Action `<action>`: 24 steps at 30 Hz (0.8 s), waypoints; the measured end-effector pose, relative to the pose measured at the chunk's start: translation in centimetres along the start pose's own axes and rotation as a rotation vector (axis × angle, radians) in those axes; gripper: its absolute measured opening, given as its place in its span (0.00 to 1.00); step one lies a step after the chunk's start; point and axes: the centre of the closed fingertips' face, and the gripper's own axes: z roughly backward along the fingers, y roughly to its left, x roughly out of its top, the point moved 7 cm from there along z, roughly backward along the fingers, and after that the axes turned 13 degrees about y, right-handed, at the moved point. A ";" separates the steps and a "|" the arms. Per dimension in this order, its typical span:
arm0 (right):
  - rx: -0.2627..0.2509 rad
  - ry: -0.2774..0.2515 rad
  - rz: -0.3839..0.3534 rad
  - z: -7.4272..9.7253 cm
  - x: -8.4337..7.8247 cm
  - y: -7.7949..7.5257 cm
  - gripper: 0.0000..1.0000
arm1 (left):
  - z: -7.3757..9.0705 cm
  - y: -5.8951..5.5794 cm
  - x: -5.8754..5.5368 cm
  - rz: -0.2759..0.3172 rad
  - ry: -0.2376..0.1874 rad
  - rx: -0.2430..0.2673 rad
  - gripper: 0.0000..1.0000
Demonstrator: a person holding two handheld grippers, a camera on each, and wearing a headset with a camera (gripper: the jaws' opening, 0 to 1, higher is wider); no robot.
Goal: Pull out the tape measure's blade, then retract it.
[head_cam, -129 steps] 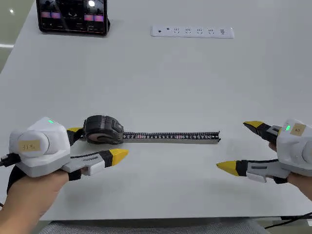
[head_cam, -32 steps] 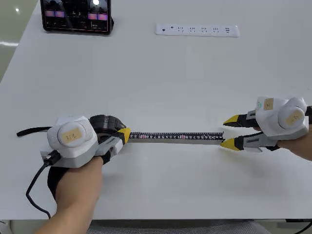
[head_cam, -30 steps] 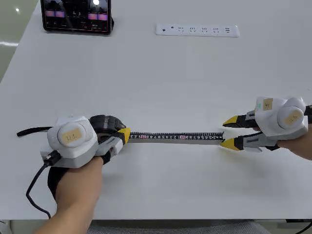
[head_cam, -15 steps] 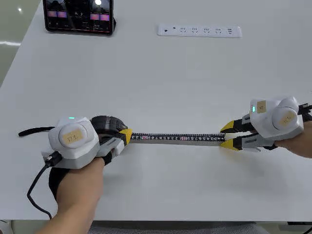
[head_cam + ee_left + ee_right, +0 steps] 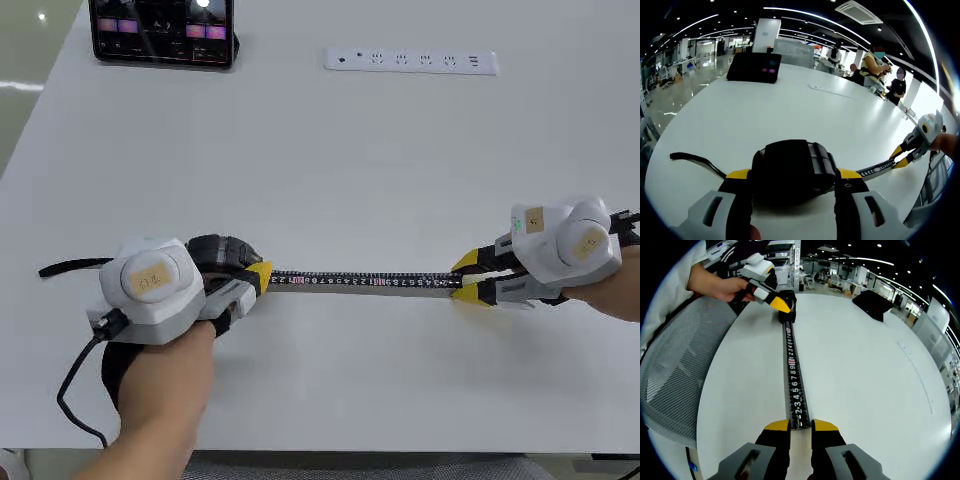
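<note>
Now my left tongs (image 5: 792,175) grip the tape measure (image 5: 215,252) on the table (image 5: 350,170); right tongs (image 5: 801,426) pinch the blade (image 5: 360,281) at its end.

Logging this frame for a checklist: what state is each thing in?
Case, clamped on both sides.
Blade, pulled out, straight.
Left gripper, shut on case.
Right gripper, shut on blade's end.
Tablet, screen lit.
Power strip, nothing plugged in.

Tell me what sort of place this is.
Probably a large open-plan office or lab: long strips of ceiling lights, rows of desks and chairs beyond, and a big white table carrying a power strip and a tablet.
</note>
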 end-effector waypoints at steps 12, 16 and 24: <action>0.001 -0.001 -0.010 0.1 0.0 0.1 0.12 | 0.1 -0.3 0.0 0.024 0.001 -0.002 0.64; 0.001 0.000 -0.009 0.0 -0.1 0.1 0.12 | 0.3 -0.4 0.1 0.023 0.001 0.001 0.64; 0.003 0.001 -0.013 0.1 0.0 0.1 0.12 | 0.3 -0.4 0.1 0.015 -0.002 0.005 0.63</action>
